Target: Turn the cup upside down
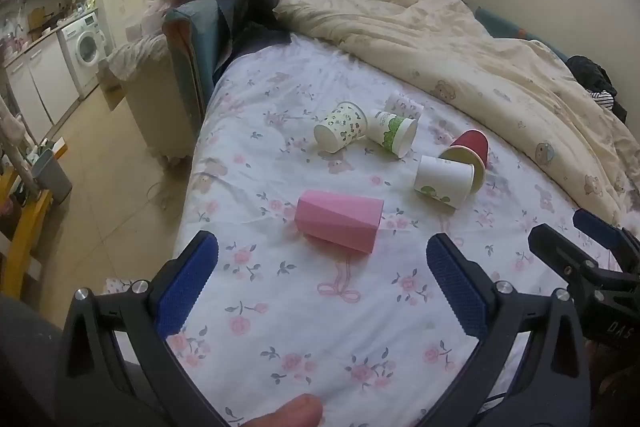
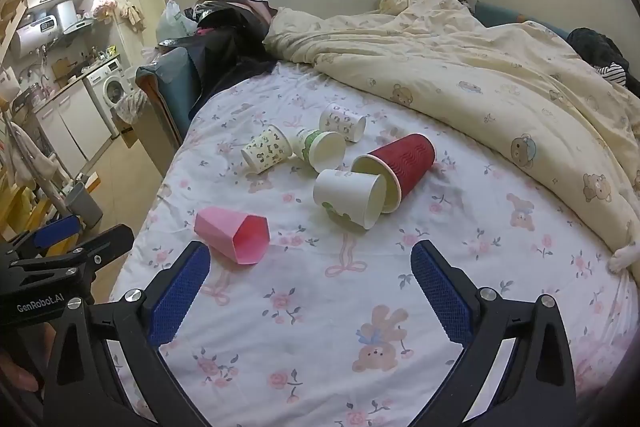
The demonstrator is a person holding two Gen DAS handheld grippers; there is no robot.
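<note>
Several cups lie on their sides on the floral bed sheet [image 1: 328, 315]. A pink faceted cup [image 1: 338, 223] lies nearest, just ahead of my open, empty left gripper [image 1: 320, 259]; it also shows in the right wrist view [image 2: 234, 235]. A red ribbed cup [image 2: 398, 165] and a white cup with green print [image 2: 350, 195] lie mouth to mouth ahead of my open, empty right gripper [image 2: 310, 263]. Farther back lie a leopard-print cup [image 2: 267, 154], a green-patterned cup [image 2: 320, 147] and another patterned cup [image 2: 343, 122].
A cream bear-print duvet [image 2: 480, 75] is bunched along the bed's back and right. The bed's left edge drops to a tiled floor [image 1: 112, 163]. A dark chair piled with clothes [image 1: 216, 27] stands at the bed's far left. Kitchen units and a washing machine [image 1: 86, 49] lie beyond.
</note>
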